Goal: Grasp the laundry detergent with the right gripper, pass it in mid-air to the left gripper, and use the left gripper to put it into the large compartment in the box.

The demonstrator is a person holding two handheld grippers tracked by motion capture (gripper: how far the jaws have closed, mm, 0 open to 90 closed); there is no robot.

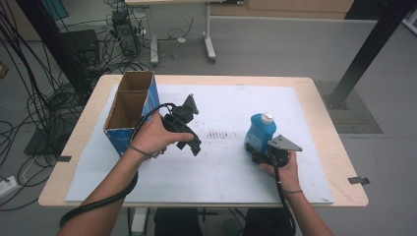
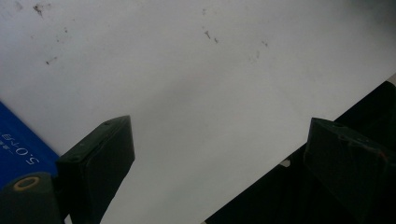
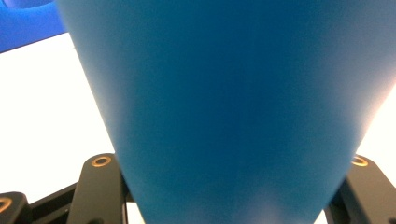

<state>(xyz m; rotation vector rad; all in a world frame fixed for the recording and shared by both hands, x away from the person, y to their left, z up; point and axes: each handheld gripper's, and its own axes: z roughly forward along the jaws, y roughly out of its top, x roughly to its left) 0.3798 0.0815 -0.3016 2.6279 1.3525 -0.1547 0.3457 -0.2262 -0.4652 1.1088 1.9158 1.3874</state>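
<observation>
Right gripper (image 1: 256, 147) sits nearest, by the worktop's (image 1: 314, 98) front right edge, jaws pinching the lower body of the blue plastic bottle with white cap (image 1: 259, 132); in the right gripper view the bottle wall (image 3: 233, 107) fills the gap between both jaws. Bottle stands upright on the white sheet (image 1: 236, 172), not lifted. Left gripper (image 1: 192, 132) hovers mid-worktop, jaws spread, nothing between them. Open blue cardboard box (image 1: 130, 110) stands at the back left corner. Grasp looks done; judging by layout, moving the bottle to the box is left.
</observation>
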